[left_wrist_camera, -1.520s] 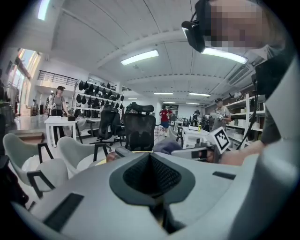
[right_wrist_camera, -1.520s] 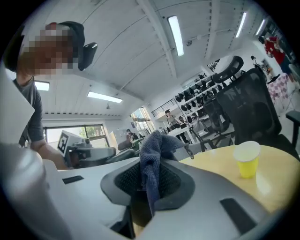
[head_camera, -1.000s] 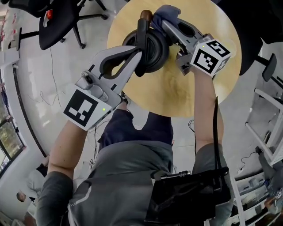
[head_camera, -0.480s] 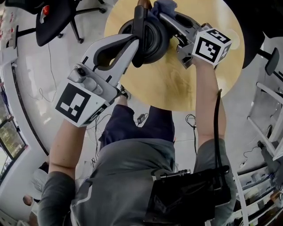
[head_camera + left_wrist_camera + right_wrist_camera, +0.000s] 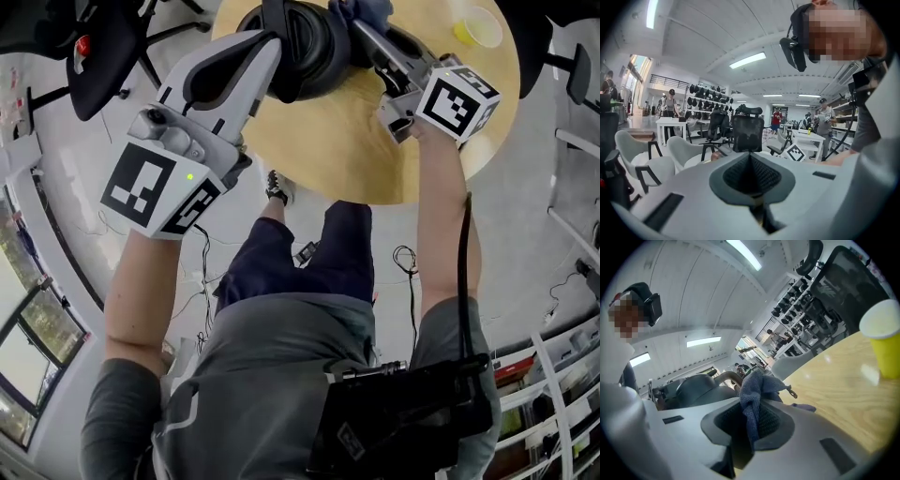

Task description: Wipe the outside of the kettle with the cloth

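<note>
The left gripper (image 5: 270, 58) has kept its place: its jaws are pressed fully together, with the tips against the handle (image 5: 281, 82) of the kettle (image 5: 314, 37). It seems to be bracing the kettle, but no view shows whether the handle is actually pinched. The kettle stands on the far part of the round desk (image 5: 347, 141), where it stood a second ago. It only sits higher in the head view because the head has tipped.

The real change is on the right. The right gripper (image 5: 751, 425), clamped on a bunch of blue cloth (image 5: 757, 385), has slid the cloth from near the top of the handle round and down the kettle's right flank. Wiping therefore looks under way, with the near and left sides probably still to do.

A yellow cup (image 5: 478, 26) has come into view, well clear of the kettle.
</note>
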`<state>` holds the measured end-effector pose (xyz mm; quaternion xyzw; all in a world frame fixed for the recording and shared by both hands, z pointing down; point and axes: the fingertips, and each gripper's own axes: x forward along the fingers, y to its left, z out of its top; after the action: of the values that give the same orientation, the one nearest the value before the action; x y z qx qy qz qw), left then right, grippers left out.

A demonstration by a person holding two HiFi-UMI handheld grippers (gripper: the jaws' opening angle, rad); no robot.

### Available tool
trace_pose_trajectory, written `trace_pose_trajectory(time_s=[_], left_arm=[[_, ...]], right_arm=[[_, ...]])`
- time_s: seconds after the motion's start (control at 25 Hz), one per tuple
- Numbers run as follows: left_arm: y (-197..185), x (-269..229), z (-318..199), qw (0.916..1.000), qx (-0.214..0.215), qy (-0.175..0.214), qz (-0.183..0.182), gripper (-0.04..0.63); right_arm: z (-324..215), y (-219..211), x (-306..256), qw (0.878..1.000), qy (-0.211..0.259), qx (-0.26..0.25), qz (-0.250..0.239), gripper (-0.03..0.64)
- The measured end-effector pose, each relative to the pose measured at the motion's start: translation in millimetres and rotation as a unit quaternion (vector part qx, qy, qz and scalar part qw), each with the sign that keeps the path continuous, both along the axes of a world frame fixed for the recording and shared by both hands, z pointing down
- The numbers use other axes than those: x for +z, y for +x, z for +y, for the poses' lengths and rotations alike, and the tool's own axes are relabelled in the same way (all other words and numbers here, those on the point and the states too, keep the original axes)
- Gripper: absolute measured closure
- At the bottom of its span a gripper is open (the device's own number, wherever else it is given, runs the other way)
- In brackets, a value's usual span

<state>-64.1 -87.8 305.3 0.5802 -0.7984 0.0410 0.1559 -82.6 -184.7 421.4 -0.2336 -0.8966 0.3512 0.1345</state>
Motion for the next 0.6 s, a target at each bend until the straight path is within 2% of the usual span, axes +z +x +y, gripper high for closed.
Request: trace_pose_trajectory(time_s=[0.28,0.6], left_arm=[[3,0,0,0.9996,0.027,-0.001,-0.012,0.587],[0,3,-1,0.9984,0.054,0.006,-0.014,0.588]], right_arm=[[4,43,4,0.997,-0.007,0.071,0.002,0.541],[34,81,19,0.993,0.019,0.120,0.014,0.541]])
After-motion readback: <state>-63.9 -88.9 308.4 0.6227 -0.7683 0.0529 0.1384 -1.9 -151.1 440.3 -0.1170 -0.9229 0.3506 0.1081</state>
